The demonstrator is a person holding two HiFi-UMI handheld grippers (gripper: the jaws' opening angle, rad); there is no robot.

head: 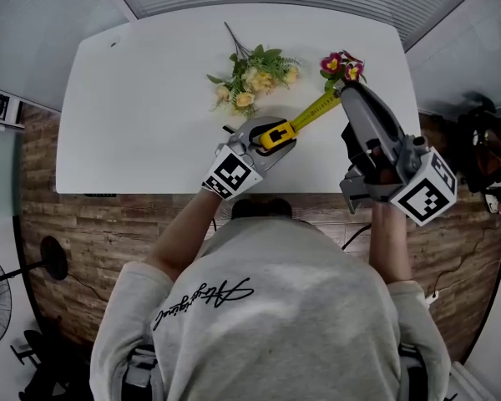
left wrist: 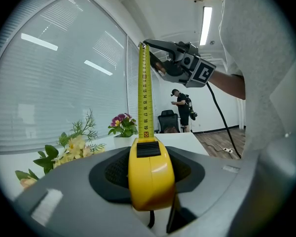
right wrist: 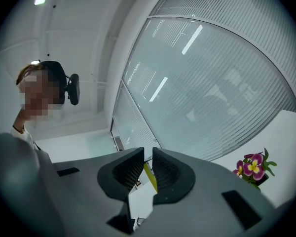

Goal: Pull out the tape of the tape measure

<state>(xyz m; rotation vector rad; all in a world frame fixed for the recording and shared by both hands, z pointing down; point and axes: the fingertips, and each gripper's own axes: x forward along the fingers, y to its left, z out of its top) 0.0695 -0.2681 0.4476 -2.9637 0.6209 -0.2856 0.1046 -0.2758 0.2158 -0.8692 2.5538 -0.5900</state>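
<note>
The boxy yellow plastic tape measure (left wrist: 150,174) is clamped in the left gripper (head: 271,137), its yellow numbered tape (head: 314,110) pinched by the right gripper (right wrist: 148,156).

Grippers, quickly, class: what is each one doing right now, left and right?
Left gripper: shut on the yellow tape measure.
Right gripper: shut on the end of the pulled-out tape.
</note>
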